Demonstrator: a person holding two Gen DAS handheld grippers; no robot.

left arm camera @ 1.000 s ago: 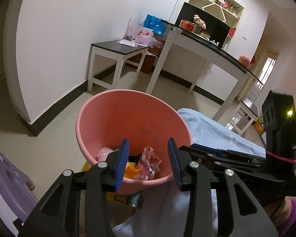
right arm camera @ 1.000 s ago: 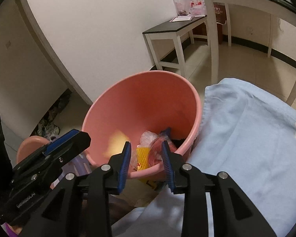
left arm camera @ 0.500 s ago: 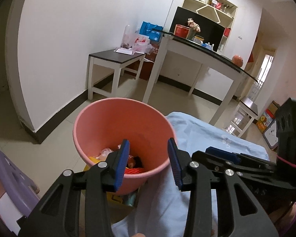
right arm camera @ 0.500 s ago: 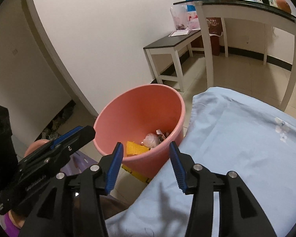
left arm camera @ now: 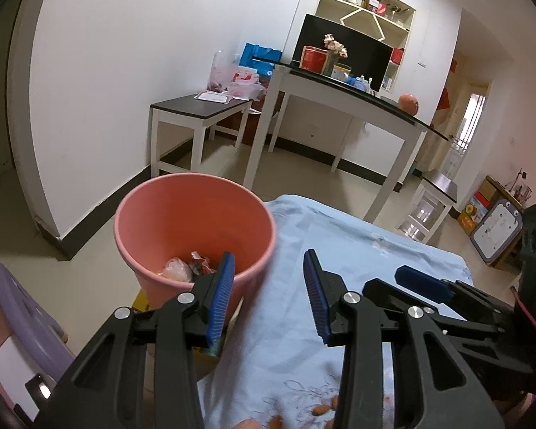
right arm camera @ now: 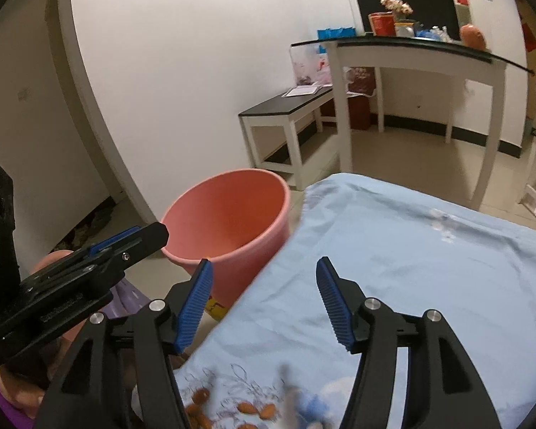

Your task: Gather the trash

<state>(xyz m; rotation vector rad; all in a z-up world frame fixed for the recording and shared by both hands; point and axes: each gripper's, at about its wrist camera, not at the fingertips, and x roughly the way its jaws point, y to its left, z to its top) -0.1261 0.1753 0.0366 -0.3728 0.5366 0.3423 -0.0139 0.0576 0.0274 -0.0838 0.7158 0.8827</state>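
- The right gripper point(right arm camera: 264, 300) is spreading its jaws wider over the pale blue cloth point(right arm camera: 411, 257), with nothing between the blue pads; a second ago those pads were much closer together at the lip of the pink bin point(right arm camera: 232, 221), right over the wrappers inside it.
- The left gripper point(left arm camera: 268, 296) is keeping its fingers the same distance apart as before, empty, with its left pad overlapping the bin's rim in the left wrist view.
- Both grippers are sitting farther back from the bin than a second ago: it is filling far less of each view, and the cloth-covered table is taking up the foreground.
- Collected trash point(left arm camera: 187, 266), a clear crumpled film and a red-and-white wrapper, is lying at the bottom of the bin, which is standing on the floor just beside the table's edge.
- Small brown bits, possibly nuts or shells point(right arm camera: 248, 408), are lying scattered on the cloth near the bottom of the frame, under the grippers.
- Judging by this, one drop-off is looking finished, and the hands are probably returning for the remaining bits on the cloth.
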